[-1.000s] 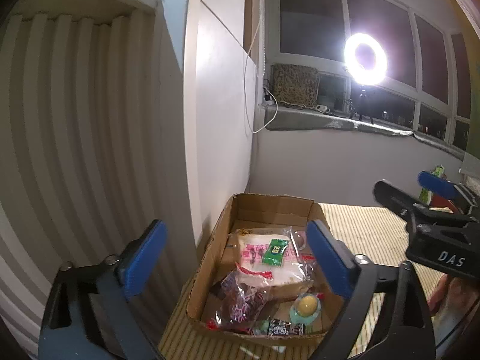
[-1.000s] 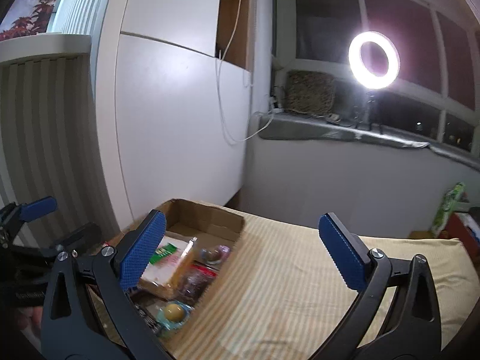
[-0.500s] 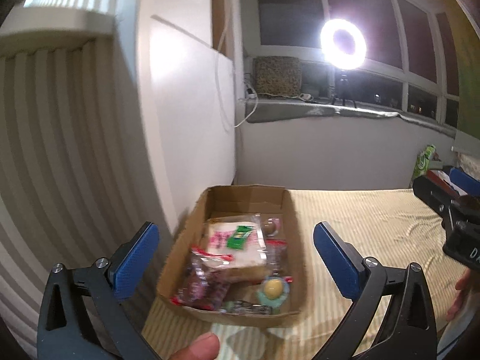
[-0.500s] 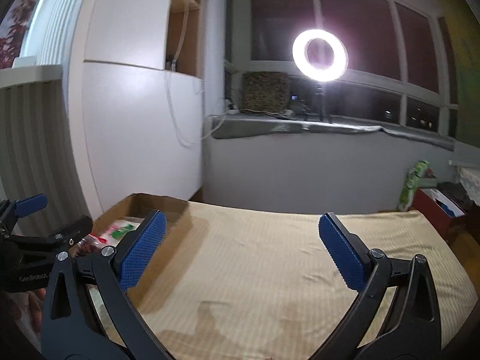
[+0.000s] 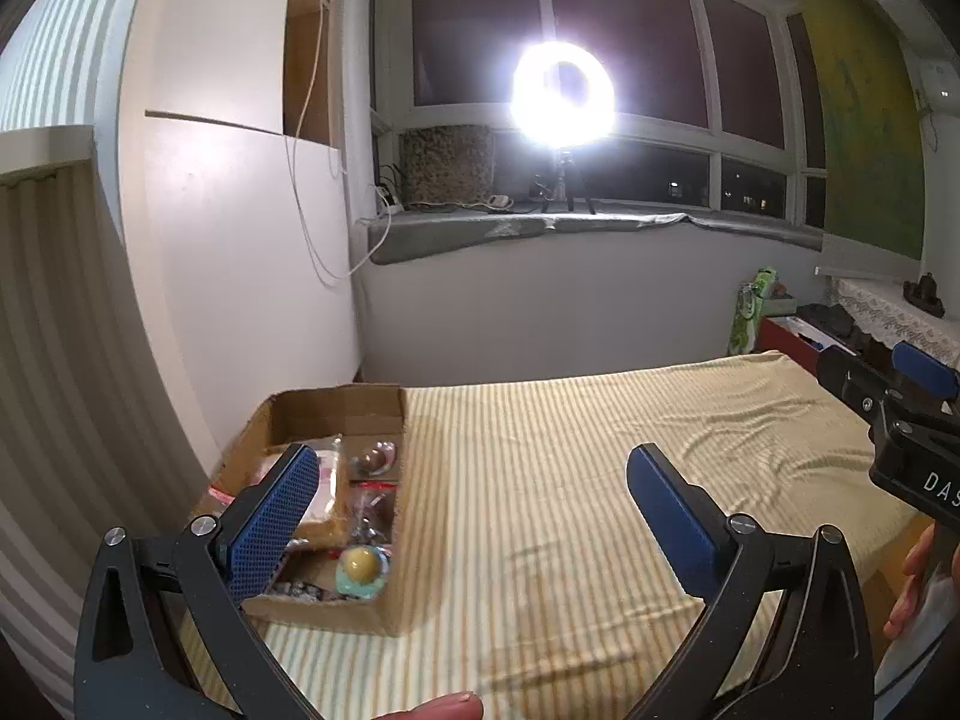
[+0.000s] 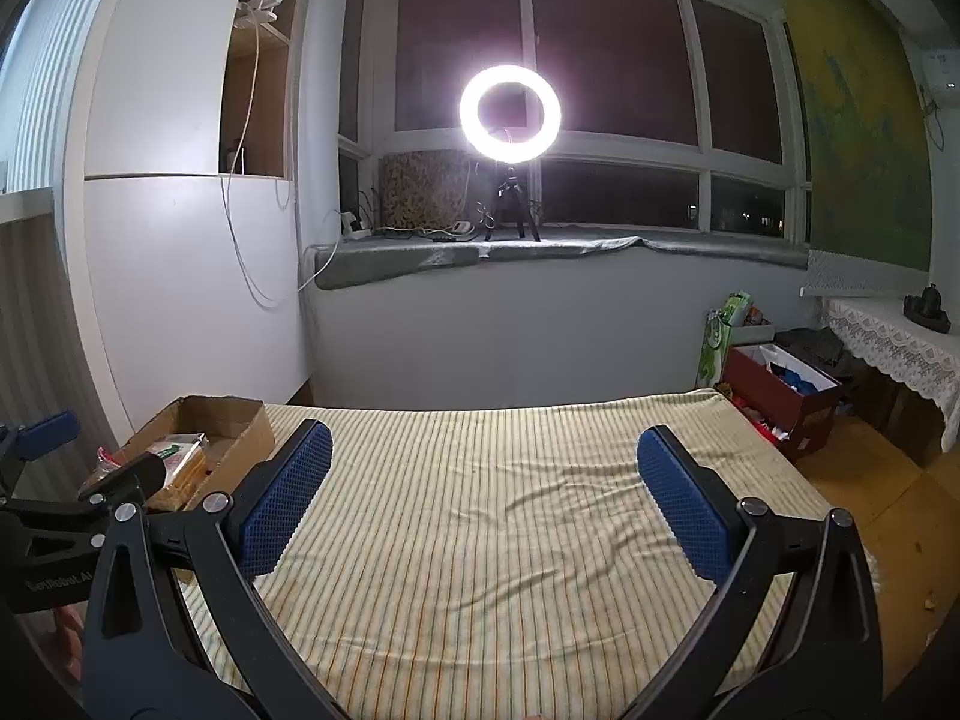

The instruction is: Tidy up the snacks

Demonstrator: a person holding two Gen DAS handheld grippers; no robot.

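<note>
Where the striped sheet covers it, the bed (image 6: 480,540) fills the lower half of both views, lightly creased toward its right side and bare across the middle. Far edge runs along the grey wall below the window ledge; left edge meets the white cabinet; right edge drops to the wooden floor.

Cardboard box (image 5: 336,414) sits at the bed's far left corner, flaps up, close to the cabinet wall. In the right wrist view the same box (image 6: 240,420) shows at the left margin.

Left tongs (image 5: 474,510) held low and level over the bed's near edge, released, blue pads spread wide, nothing between them. Left pad overlaps the box's near side in the picture; contact cannot be told. Right pad over bare sheet.

Right tongs (image 6: 486,504) also released, pads wide apart, pointing at the ledge over the open middle of the bed. Their side shows at the right margin of the left wrist view, with part of the hand (image 5: 912,588) gripping below.

Ring light (image 6: 510,113) on a small tripod stands on the ledge.

Snacks (image 5: 336,498) lie inside the box: clear wrapped packets, a pale bread-like pack, and a round yellow sweet in a teal cup (image 5: 360,567) near the front wall.
</note>
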